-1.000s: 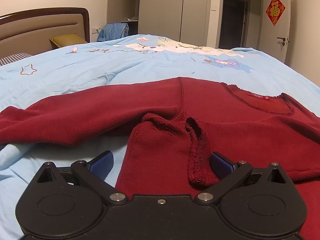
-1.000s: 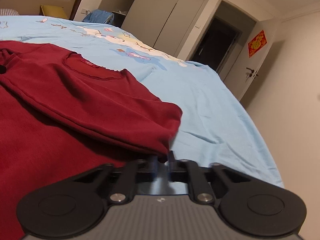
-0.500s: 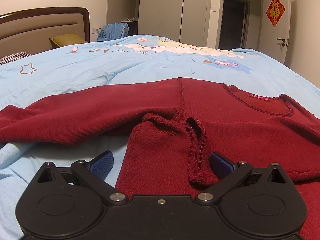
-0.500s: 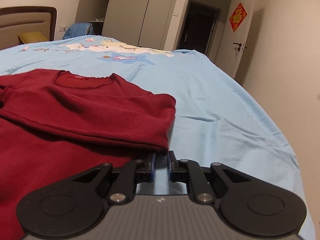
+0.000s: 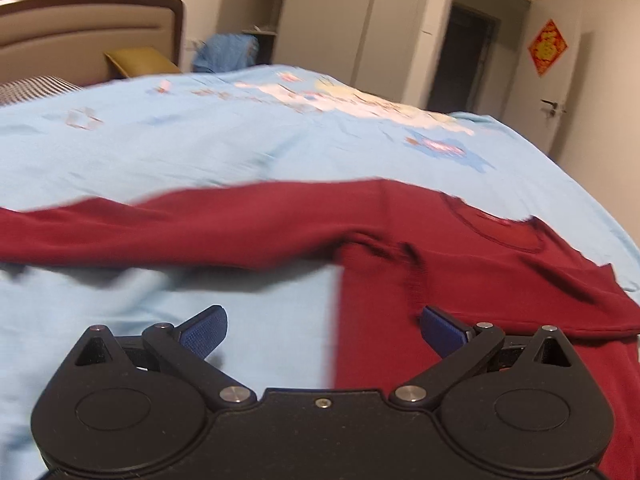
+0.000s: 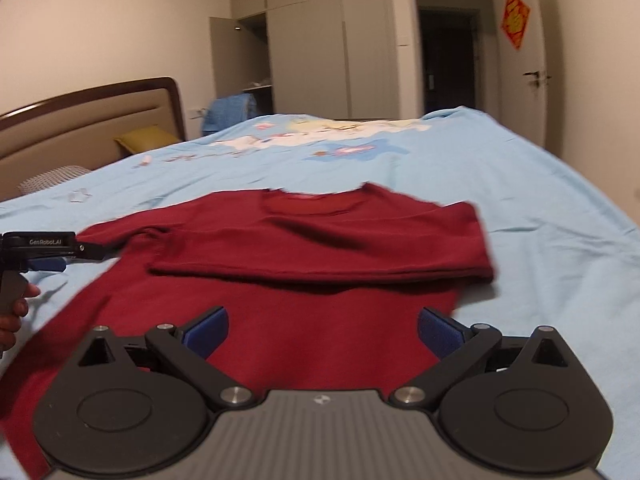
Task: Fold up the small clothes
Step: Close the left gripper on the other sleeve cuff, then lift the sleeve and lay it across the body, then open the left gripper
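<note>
Holding both tools over the bed [image 6: 520,200], we saw the dark red top [image 6: 312,248] spread on the light blue cover, filling the middle of both frames. Our right tool [image 6: 322,330] stood wide apart and gripped nothing; the top's lower body lay directly under and ahead of it, with the right sleeve folded across the chest just beyond. Our left tool [image 5: 322,330] was likewise spread wide and empty: its left pad hung over bare blue cover, its right pad over red cloth, so the top's side edge ran between them. The other sleeve stretched away toward the left edge of that frame. In the right wrist view the left tool [image 6: 60,258] showed at the far left, beside that sleeve.
</note>
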`<state>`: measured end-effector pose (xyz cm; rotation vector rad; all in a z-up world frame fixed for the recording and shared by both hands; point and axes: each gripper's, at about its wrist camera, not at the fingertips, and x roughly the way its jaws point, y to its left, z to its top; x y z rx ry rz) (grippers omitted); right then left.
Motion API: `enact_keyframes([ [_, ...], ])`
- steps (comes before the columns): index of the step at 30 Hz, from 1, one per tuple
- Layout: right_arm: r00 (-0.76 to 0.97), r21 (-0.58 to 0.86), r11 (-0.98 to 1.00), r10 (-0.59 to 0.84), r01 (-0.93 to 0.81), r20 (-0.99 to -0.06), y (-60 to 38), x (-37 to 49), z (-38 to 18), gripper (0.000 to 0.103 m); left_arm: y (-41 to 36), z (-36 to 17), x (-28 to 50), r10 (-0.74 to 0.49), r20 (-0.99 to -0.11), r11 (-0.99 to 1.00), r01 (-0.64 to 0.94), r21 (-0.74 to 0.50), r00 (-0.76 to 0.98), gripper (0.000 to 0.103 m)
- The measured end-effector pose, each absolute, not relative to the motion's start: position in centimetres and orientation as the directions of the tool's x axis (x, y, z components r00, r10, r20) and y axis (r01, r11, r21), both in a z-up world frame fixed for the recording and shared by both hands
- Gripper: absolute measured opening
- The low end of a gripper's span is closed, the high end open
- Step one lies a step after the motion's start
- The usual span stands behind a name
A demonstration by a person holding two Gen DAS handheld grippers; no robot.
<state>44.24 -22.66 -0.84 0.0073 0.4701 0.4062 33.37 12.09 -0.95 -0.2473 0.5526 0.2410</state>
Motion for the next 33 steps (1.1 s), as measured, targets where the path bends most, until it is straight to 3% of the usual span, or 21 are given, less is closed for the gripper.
enact_keyframes([
  [8, 0.774, 0.060, 0.871, 0.464, -0.488, -0.431, -17.0, 41.4, -2.5, 0.103, 22.9, 0.4, 28.4, 0.398, -0.560, 0.809, -0.566, -0.160, 0.727, 0.103],
  [15, 0.750, 0.017, 0.865, 0.444, -0.502, -0.490, -15.5, 40.5, -4.4, 0.103, 31.9, -1.5, 27.7, 0.343, -0.654, 0.547, -0.710, -0.444, 0.674, 0.102],
  [21, 0.744, 0.032, 0.872, 0.434, -0.488, -0.508, -15.8, 40.6, -5.0, 0.103, 33.1, -1.7, 28.7, 0.363, -0.616, 0.449, -0.710, -0.542, 0.699, 0.099],
  [24, 0.745, 0.033, 0.877, 0.426, -0.479, -0.512, -15.8, 40.7, -5.2, 0.103, 33.6, -2.1, 28.8, 0.397, -0.590, 0.375, -0.711, -0.595, 0.703, 0.089],
  [27, 0.750, 0.021, 0.880, 0.417, -0.475, -0.513, -15.6, 40.7, -5.3, 0.103, 34.4, -2.3, 28.4, 0.436, -0.564, 0.315, -0.706, -0.634, 0.701, 0.069],
  [29, 0.752, 0.015, 0.881, 0.413, -0.473, -0.513, -15.5, 40.6, -5.4, 0.103, 35.0, -2.5, 28.2, 0.455, -0.549, 0.292, -0.700, -0.652, 0.701, 0.042],
  [30, 0.752, 0.016, 0.881, 0.413, -0.473, -0.513, -15.4, 40.7, -5.4, 0.103, 35.3, -2.5, 28.3, 0.463, -0.545, 0.286, -0.700, -0.655, 0.699, 0.033],
  [31, 0.752, 0.018, 0.881, 0.413, -0.472, -0.513, -15.5, 40.7, -5.4, 0.103, 35.7, -2.4, 28.5, 0.468, -0.536, 0.289, -0.695, -0.658, 0.702, 0.014],
  [32, 0.752, 0.022, 0.882, 0.414, -0.471, -0.513, -15.5, 40.8, -5.4, 0.103, 36.0, -2.3, 28.6, 0.476, -0.519, 0.300, -0.686, -0.663, 0.710, 0.004],
  [33, 0.752, 0.025, 0.882, 0.416, -0.471, -0.512, -15.6, 40.8, -5.4, 0.103, 36.2, -2.0, 28.7, 0.487, -0.495, 0.314, -0.672, -0.670, 0.720, 0.005],
])
